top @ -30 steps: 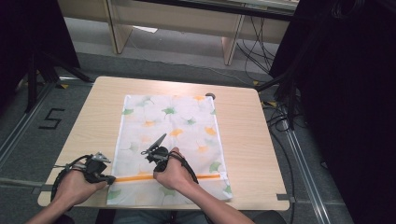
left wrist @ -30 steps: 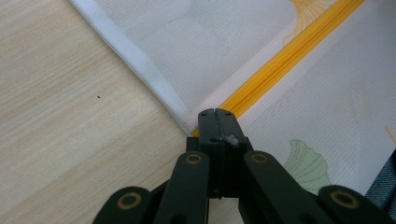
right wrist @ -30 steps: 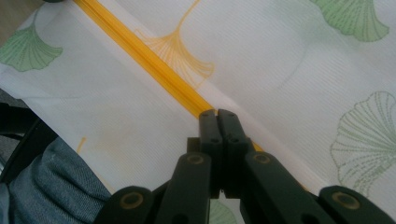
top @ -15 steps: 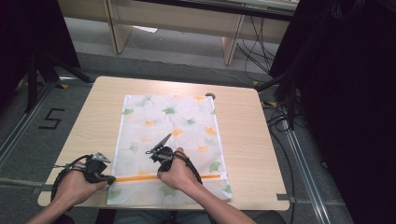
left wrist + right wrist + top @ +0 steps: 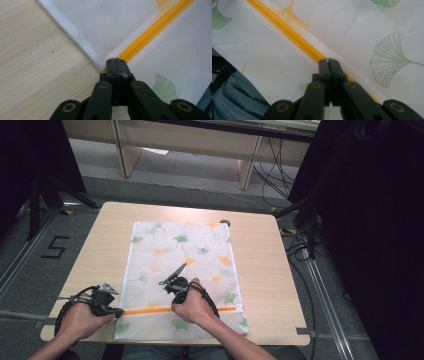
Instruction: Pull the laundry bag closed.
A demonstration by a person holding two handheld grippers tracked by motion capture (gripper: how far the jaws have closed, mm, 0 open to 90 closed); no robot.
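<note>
Bag: a flat white mesh zip bag printed with green and orange ginkgo leaves [image 5: 180, 270] lies spread on the light wooden bench [image 5: 260, 270], its short end hanging just over the near edge by the person's lap, presumably so the zip sits within easy reach of both hands.

Zip: an orange zipper [image 5: 150, 310] runs across the bag near that end, from the left hem toward the right side.

Left tongs: the left tongs [image 5: 114, 61] are pressed together at the very start of the zipper, where it meets the white hemmed edge [image 5: 75, 37]. They look to be pinching that corner of the fabric, most likely to anchor the bag so it does not slide while the zip is worked. In the high view the left tongs [image 5: 117, 311] rest low on the bench at the bag's left hem.

Right tongs: the right tongs [image 5: 328, 61] are closed tight over the orange zipper [image 5: 294, 37] partway along it. Whether they grip the slider pull I cannot tell, since the jaws hide that spot. In the high view the right hand [image 5: 192, 304] sits over the middle of the zip line.

Why two hands: one end held, the other free to draw along, which suits running a zip on limp mesh.
</note>
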